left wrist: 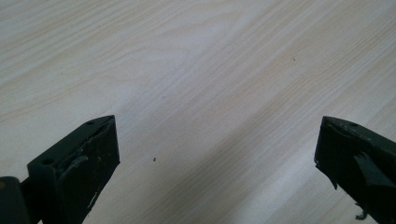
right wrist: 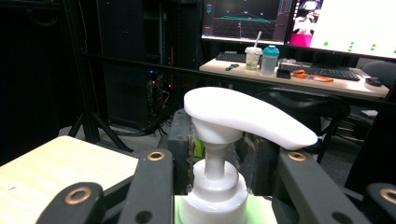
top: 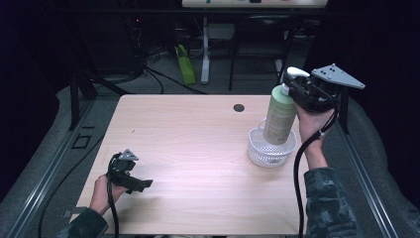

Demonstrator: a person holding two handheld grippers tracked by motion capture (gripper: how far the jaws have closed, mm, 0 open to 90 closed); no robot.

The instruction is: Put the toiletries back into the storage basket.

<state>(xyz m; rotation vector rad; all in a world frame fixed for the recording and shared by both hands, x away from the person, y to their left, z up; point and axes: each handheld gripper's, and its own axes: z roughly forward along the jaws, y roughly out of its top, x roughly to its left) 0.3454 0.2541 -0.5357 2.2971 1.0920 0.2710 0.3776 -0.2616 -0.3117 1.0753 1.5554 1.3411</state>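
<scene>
The right gripper [top: 296, 88] had clamped the pump bottle [top: 279, 115], its base inside the white basket [top: 257, 152]; release remained. Left gripper [top: 143, 184] stood open, empty.

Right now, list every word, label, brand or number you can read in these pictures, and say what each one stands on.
No text can be read.
Green pump bottle in the right claw: any label print is too blurred to read.
Monitors behind the far desk: graphics and green dots, no legible words.
Cups on that desk: too small to read.
Table and white basket: no markings.
</scene>
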